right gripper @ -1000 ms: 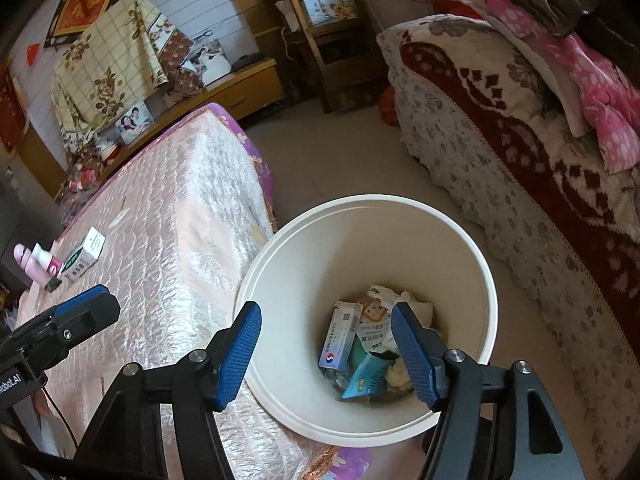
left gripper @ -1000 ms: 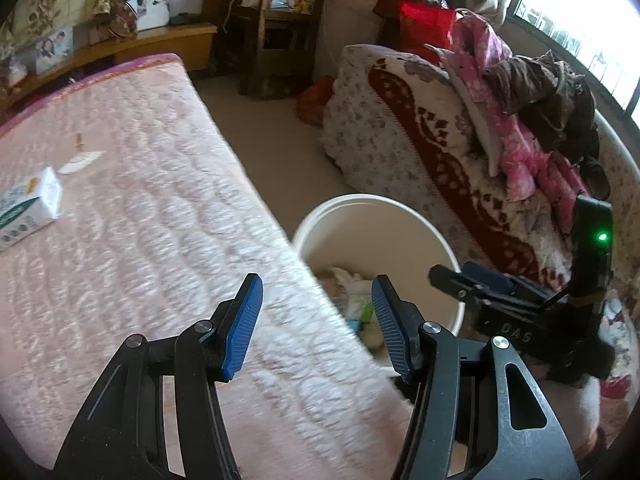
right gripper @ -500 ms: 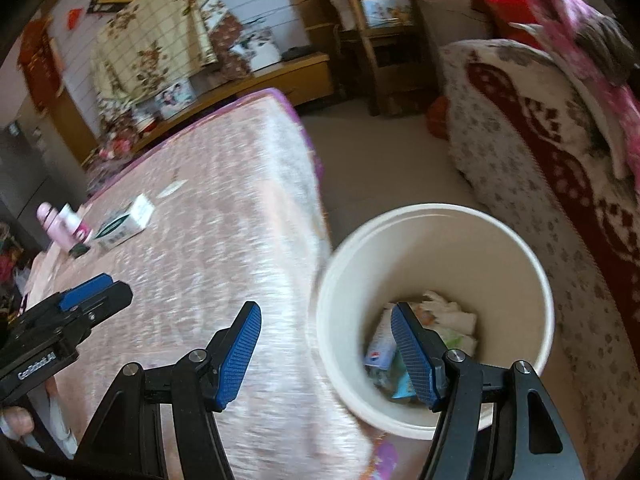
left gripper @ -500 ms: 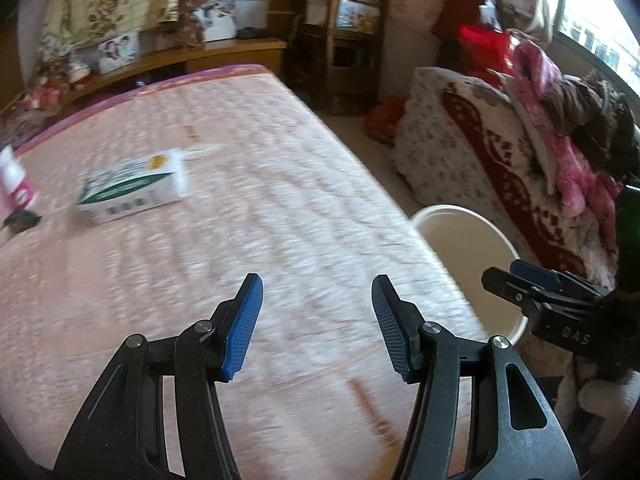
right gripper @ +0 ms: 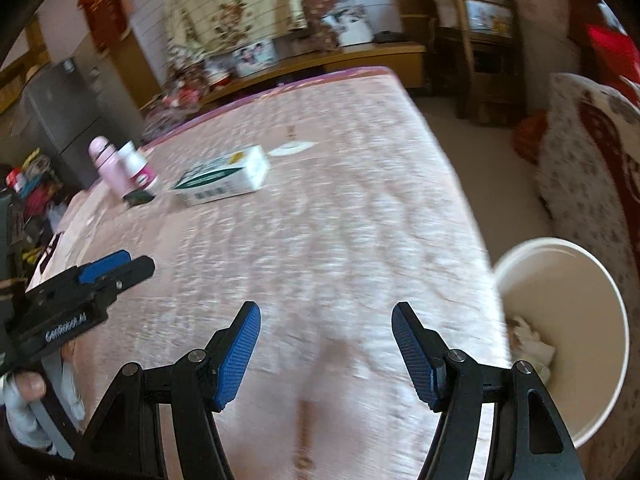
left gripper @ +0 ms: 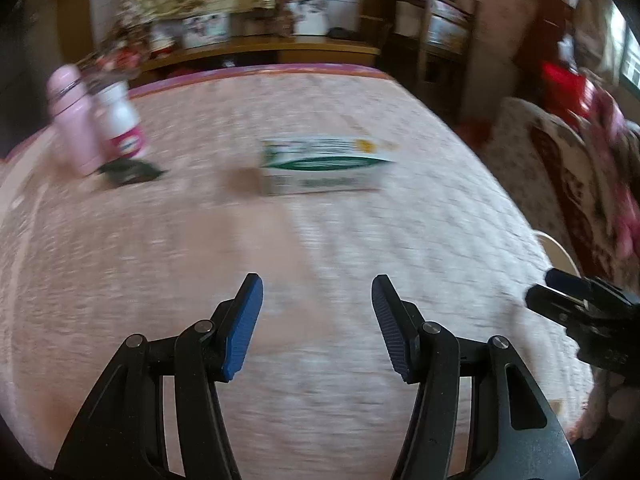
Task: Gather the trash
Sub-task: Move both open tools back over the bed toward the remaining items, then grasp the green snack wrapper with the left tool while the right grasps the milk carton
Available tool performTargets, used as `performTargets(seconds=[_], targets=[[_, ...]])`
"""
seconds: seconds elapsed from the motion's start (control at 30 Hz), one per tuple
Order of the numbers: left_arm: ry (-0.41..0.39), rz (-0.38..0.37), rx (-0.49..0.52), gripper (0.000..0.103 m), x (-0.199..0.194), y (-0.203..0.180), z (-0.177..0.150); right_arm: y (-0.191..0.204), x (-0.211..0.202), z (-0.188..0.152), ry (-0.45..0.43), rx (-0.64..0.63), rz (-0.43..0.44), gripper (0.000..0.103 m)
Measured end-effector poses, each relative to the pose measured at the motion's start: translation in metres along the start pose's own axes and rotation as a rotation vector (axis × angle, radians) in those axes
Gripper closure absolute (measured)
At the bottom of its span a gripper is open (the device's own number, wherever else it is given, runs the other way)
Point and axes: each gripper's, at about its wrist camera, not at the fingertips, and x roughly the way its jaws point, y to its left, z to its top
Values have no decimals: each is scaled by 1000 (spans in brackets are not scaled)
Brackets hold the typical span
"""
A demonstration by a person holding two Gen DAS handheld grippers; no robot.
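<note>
A white and green carton (left gripper: 326,170) lies on the pink quilted bed (left gripper: 320,248), ahead of my left gripper (left gripper: 317,300), which is open and empty. The carton also shows in the right wrist view (right gripper: 224,176). My right gripper (right gripper: 326,332) is open and empty above the bed's near part. The white bin (right gripper: 580,320) stands on the floor at the right of the bed, with crumpled trash (right gripper: 532,346) inside. A small dark item (left gripper: 128,170) lies by the bottles.
A pink flask (left gripper: 74,120) and a white bottle with a pink label (left gripper: 120,120) stand at the bed's left. A flat white scrap (right gripper: 292,148) lies beyond the carton. A sofa (right gripper: 592,160) with blankets stands right of the bin. A wooden shelf (right gripper: 476,40) is behind.
Both grippers have swung left, away from the bin and over the bed. The carton and bottles have come into the middle of the view. Both stay open.
</note>
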Motion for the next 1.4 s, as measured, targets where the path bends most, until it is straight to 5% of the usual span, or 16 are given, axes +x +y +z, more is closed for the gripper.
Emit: performTargets(seconds=[0.53, 0.87, 1.03, 1.1, 1.4], targets=[[-30, 227, -247, 48, 16, 186, 54, 55, 83, 88, 19, -79, 3, 37], [-6, 323, -351, 48, 63, 255, 91, 55, 131, 172, -22, -84, -40, 36], [6, 277, -397, 48, 81, 264, 95, 53, 166, 188, 37, -100, -22, 36], [18, 193, -407, 48, 88, 260, 94, 55, 174, 185, 69, -103, 8, 36], [67, -34, -252, 48, 78, 202, 75, 86, 149, 117, 194, -167, 203, 36]])
